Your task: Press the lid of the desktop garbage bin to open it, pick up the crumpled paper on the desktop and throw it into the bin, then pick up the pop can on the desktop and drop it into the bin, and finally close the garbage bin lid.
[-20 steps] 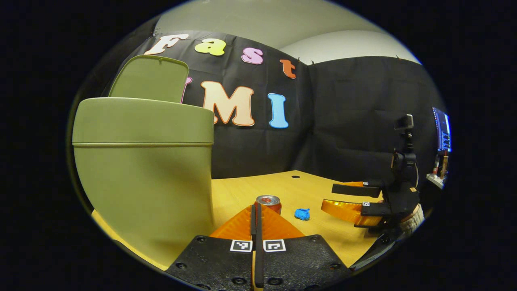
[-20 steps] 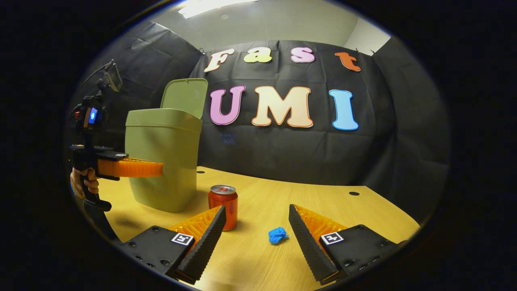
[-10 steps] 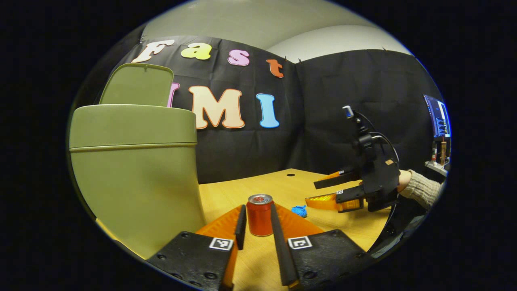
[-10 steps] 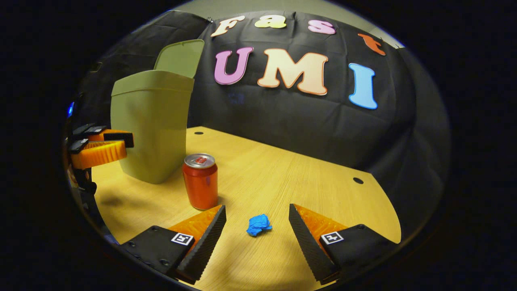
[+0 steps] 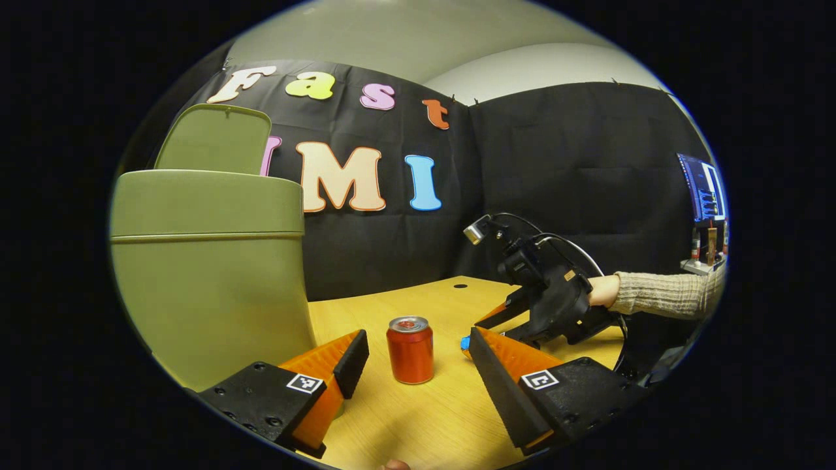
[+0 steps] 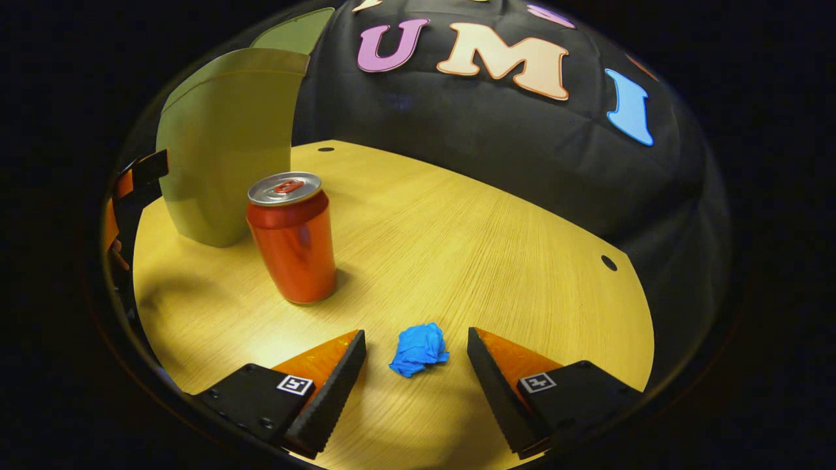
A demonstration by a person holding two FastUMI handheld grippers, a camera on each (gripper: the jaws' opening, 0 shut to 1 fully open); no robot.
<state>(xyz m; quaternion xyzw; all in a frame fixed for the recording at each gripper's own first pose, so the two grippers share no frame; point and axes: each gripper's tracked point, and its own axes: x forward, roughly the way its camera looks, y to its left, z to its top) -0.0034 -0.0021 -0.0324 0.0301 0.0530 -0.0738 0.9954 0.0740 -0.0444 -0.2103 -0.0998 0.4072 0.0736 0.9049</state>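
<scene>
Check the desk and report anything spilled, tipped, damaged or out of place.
Nothing stands out. The pop can stands upright beside the green bin, whose lid is raised. The crumpled paper lies on the desk between the right gripper's open fingers.

Left gripper view: rode low, faced along the table [image 5: 431,424], bin [image 5: 209,274] close at left of frame, can [image 5: 410,349] at centre. Right gripper view: tilted down, near the paper [image 6: 418,349] at lower centre. Shared by the 2: can [image 6: 292,238], bin [image 6: 225,156], table [image 6: 470,235].
</scene>
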